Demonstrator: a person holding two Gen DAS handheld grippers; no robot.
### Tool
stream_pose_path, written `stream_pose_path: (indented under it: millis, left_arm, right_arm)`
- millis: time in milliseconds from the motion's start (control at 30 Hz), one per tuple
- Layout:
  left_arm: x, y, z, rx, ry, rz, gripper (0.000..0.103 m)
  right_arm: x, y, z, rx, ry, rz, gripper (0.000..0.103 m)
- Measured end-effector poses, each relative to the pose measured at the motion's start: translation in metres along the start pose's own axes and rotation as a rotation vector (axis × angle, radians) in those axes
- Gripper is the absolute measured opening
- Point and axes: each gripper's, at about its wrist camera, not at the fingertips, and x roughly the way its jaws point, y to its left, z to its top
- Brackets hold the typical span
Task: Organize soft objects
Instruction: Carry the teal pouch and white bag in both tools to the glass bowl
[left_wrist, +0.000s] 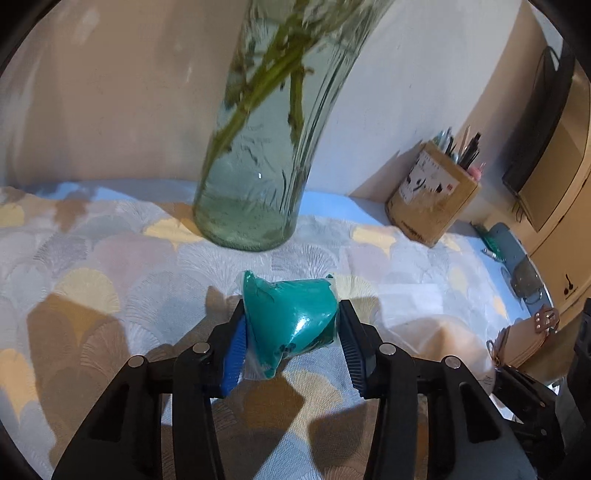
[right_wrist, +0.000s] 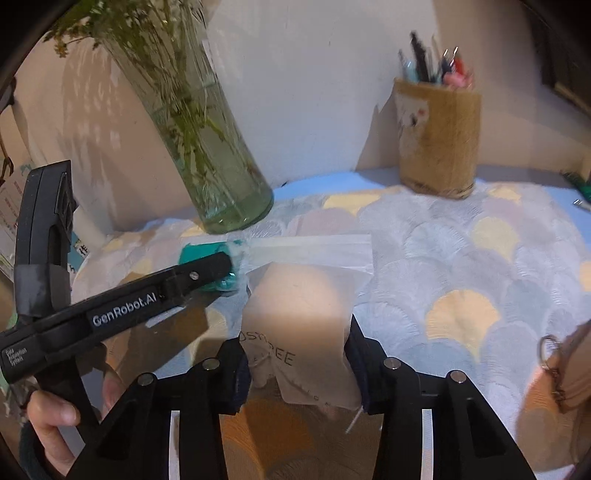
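My left gripper (left_wrist: 291, 328) is shut on a teal soft object in clear wrap (left_wrist: 291, 317), just above the patterned cloth, in front of the vase. In the right wrist view the left gripper (right_wrist: 225, 269) reaches in from the left with the teal object (right_wrist: 199, 253) at its tip. My right gripper (right_wrist: 299, 354) is shut on a peach soft object in a translucent printed bag (right_wrist: 299, 314). The bag's flat sealed end (right_wrist: 314, 249) lies on the cloth beyond it. The peach bag also shows at the right in the left wrist view (left_wrist: 439, 339).
A glass vase with green stems (left_wrist: 255, 155) stands close behind the teal object. A tan pen holder (right_wrist: 437, 136) stands at the back right by the wall. A pink purse with a ring (right_wrist: 569, 369) lies at the right edge. The scallop-patterned cloth (right_wrist: 461, 258) covers the table.
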Motion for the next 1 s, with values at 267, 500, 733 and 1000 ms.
stream_pose_path:
  millis: [267, 500, 733, 1000]
  left_arm:
    - [-0.033, -0.028, -0.012, 0.043, -0.036, -0.012, 0.043]
    - [-0.100, -0.067, -0.056, 0.106, -0.088, -0.044, 0.043]
    - [-0.142, -0.092, -0.106, 0.085, -0.076, -0.104, 0.043]
    - [-0.174, -0.153, -0.129, 0.153, -0.103, -0.172, 0.043]
  right_arm:
    - [-0.048, -0.020, -0.026, 0.100, -0.019, -0.010, 0.042]
    - [-0.090, -0.042, -0.069, 0.180, 0.106, -0.057, 0.042]
    - [-0.156, -0.044, -0.102, 0.180, 0.058, -0.001, 0.042]
    - [-0.231, -0.057, -0.114, 0.189, -0.070, 0.019, 0.042]
